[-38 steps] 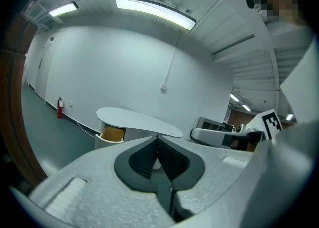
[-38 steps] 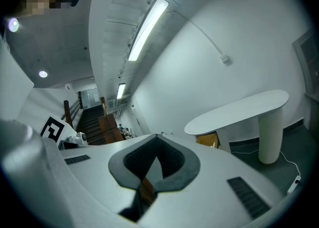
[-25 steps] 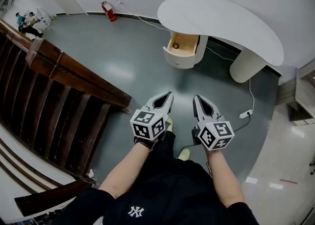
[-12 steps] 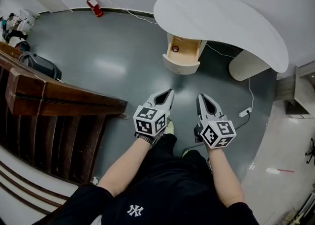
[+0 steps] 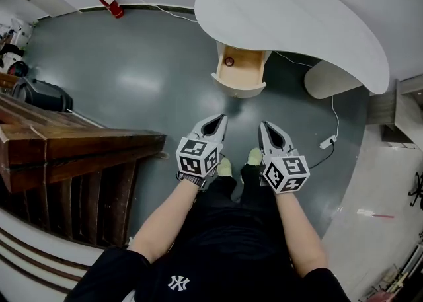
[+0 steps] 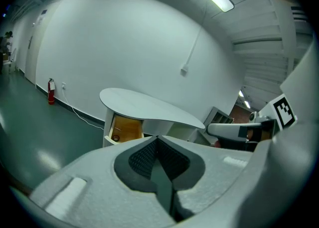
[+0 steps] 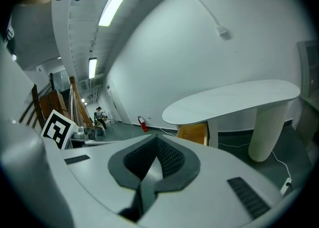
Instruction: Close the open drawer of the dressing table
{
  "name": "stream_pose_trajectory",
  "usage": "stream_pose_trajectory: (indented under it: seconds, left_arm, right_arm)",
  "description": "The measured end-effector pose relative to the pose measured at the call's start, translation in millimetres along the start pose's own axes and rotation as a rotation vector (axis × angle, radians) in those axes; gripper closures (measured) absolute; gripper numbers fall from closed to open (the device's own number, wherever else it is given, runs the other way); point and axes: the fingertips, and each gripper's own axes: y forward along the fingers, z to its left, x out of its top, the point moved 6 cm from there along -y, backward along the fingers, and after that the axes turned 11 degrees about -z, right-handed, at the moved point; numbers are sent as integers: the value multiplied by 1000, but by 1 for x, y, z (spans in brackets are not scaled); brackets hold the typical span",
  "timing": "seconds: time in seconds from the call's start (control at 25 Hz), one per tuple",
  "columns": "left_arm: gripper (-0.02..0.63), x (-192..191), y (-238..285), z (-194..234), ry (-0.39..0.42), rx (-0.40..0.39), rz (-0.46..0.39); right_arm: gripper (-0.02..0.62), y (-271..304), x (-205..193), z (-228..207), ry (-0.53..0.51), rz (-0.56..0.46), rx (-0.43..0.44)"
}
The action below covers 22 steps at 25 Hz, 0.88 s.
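A white dressing table (image 5: 291,23) with a curved top stands ahead against the wall. Its drawer (image 5: 239,73) is pulled out, showing a wooden inside with a small round object (image 5: 229,61) in it. In the left gripper view the drawer (image 6: 123,128) shows under the tabletop (image 6: 149,106); in the right gripper view the drawer (image 7: 193,133) sits under the tabletop (image 7: 234,100). My left gripper (image 5: 220,119) and right gripper (image 5: 264,125) are side by side, well short of the drawer, both shut and holding nothing.
A wooden stair railing (image 5: 73,149) runs along my left. A red fire extinguisher (image 5: 110,3) stands by the far wall. A white cable with a plug block (image 5: 326,142) lies on the grey floor right of the table's round leg (image 5: 330,79).
The view has advanced towards the dressing table, which now sits closer and lower in the head view. Both grippers stay shut and level in front of me.
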Motion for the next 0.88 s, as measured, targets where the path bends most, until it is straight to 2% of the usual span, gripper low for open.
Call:
stream_pose_trajectory:
  seconds: [0.32,0.68,0.88]
  left_arm:
    - [597,-25,75,44,9,55,56]
    - [597,-68,128,89,11,138,149]
    - [597,-104,156,130,41,122,191]
  right_arm:
    - [580,74,-32,-65,-1,100,23]
    - [580,139,-69,-124,-35,250,71]
    - [580,165,-114,-143,-62,295,31]
